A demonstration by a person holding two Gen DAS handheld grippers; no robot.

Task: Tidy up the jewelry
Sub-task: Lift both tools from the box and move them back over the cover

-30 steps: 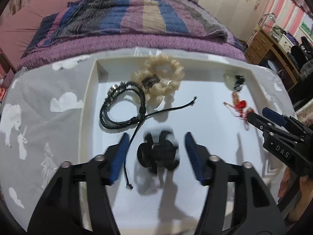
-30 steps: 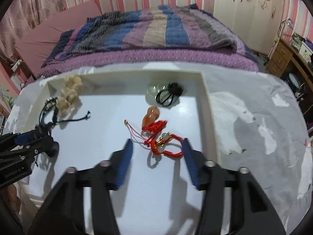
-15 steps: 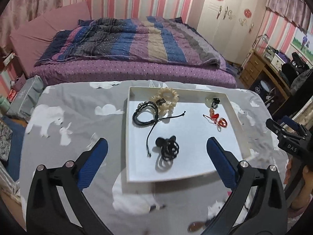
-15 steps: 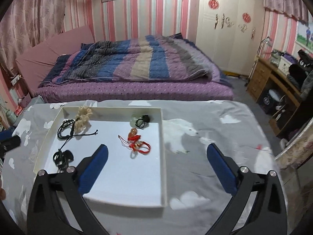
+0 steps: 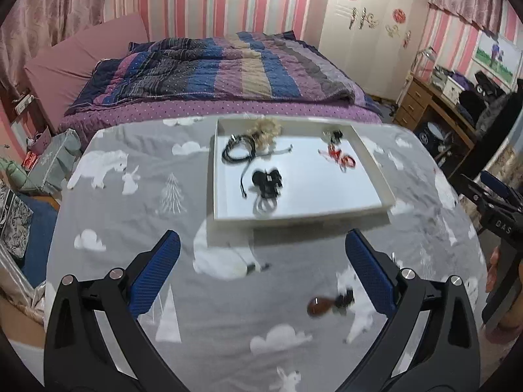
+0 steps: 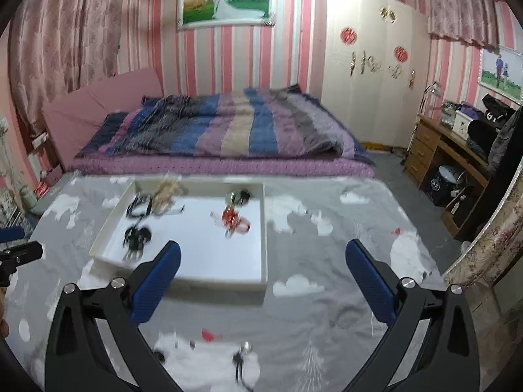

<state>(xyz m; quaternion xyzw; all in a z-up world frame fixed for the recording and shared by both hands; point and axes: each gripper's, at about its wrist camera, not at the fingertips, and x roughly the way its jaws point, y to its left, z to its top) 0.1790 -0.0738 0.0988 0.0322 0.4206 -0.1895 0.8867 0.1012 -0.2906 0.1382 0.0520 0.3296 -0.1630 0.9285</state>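
A white tray [image 5: 376, 170] lies on the grey cloud-print cloth and holds several pieces: a black corded bracelet [image 5: 237, 153], a cream bead bracelet [image 5: 266, 130], a black bundle [image 5: 266, 181], a red-cord piece [image 5: 340, 158] and a green stone with black cord [image 5: 333, 135]. My left gripper [image 5: 261, 271] hangs open above the cloth, in front of the tray, with nothing between its fingers. A brown pendant [image 5: 322, 305] lies on the cloth near its right finger. My right gripper [image 6: 261, 271] is open too, empty, over the tray's [image 6: 264, 228] near right corner. A small pendant [image 6: 243, 356] lies on the cloth below it.
A bed with a striped quilt [image 6: 228, 124] stands right behind the table. A white wardrobe [image 6: 369, 65] and a cluttered wooden desk [image 6: 457, 150] fill the right side. A floral-covered chair edge [image 6: 490, 245] is close on the right. Bags [image 5: 55, 160] sit on the floor at left.
Both grippers have drawn back and up from the tray and opened wide. The black bundle and the red-cord piece lie in the tray, farther from the fingers than before.
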